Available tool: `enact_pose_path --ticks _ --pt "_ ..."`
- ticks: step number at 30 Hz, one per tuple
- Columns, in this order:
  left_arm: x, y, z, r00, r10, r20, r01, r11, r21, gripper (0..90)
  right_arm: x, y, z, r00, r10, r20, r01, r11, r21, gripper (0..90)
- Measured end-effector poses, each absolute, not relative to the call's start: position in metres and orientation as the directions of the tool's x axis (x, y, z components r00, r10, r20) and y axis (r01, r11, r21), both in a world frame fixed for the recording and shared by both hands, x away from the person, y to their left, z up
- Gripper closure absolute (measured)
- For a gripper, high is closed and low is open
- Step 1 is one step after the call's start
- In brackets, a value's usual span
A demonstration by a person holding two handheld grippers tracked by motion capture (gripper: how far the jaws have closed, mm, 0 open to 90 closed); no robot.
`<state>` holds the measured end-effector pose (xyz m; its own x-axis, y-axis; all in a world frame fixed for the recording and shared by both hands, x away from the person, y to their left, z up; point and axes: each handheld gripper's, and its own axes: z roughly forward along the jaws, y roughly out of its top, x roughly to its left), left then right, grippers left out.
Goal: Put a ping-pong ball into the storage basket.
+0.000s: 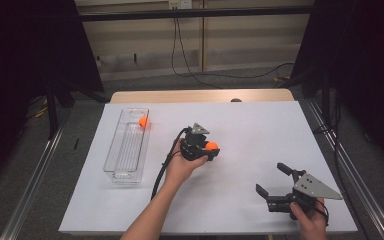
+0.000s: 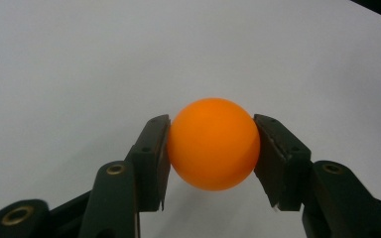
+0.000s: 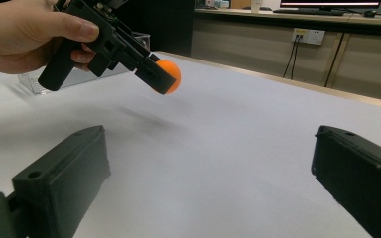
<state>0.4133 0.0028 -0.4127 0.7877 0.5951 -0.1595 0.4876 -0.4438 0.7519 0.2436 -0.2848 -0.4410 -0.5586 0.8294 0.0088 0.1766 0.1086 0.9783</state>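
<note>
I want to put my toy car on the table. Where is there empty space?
The far right of the white sheet, beyond both grippers, is bare. So is the near left corner, between the clear tray and the forearm. It is busier in the middle, where the left gripper holds an orange ball, and around the right gripper.

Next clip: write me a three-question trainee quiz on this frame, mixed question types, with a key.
1. True or false: the left tool is shut on an orange ball.
2. Where is the other ball?
A. on the paper beside the right tool
B. in the clear tray, at its far end
C. in the right tool
3. Fill in: the right tool has its jaws ____, with nothing between them.

Key
1. True: both pads press on the ball, which is held above the paper.
2. B
3. open
</note>
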Motion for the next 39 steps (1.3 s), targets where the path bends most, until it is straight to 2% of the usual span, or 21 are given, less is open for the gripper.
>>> enact_pose_path --ticks 17,34,37,39 --pt "0.408 0.02 -0.405 0.794 0.582 -0.174 0.483 -0.431 0.762 51.0 0.243 -0.287 -0.441 -0.546 0.838 0.006 0.17 0.104 0.98 1.0" --pt "0.401 0.029 -0.401 0.804 0.576 -0.146 0.461 -0.45 0.765 51.0 0.243 -0.289 -0.44 -0.54 0.841 0.006 0.165 0.099 0.981 1.0" --pt "0.4 0.031 -0.399 0.801 0.576 -0.163 0.47 -0.437 0.767 50.9 0.243 -0.289 -0.44 -0.541 0.841 0.007 0.167 0.099 0.981 1.0" --pt "0.399 0.032 -0.399 0.805 0.576 -0.141 0.455 -0.449 0.769 50.9 0.243 -0.289 -0.44 -0.541 0.841 0.007 0.168 0.1 0.981 1.0"
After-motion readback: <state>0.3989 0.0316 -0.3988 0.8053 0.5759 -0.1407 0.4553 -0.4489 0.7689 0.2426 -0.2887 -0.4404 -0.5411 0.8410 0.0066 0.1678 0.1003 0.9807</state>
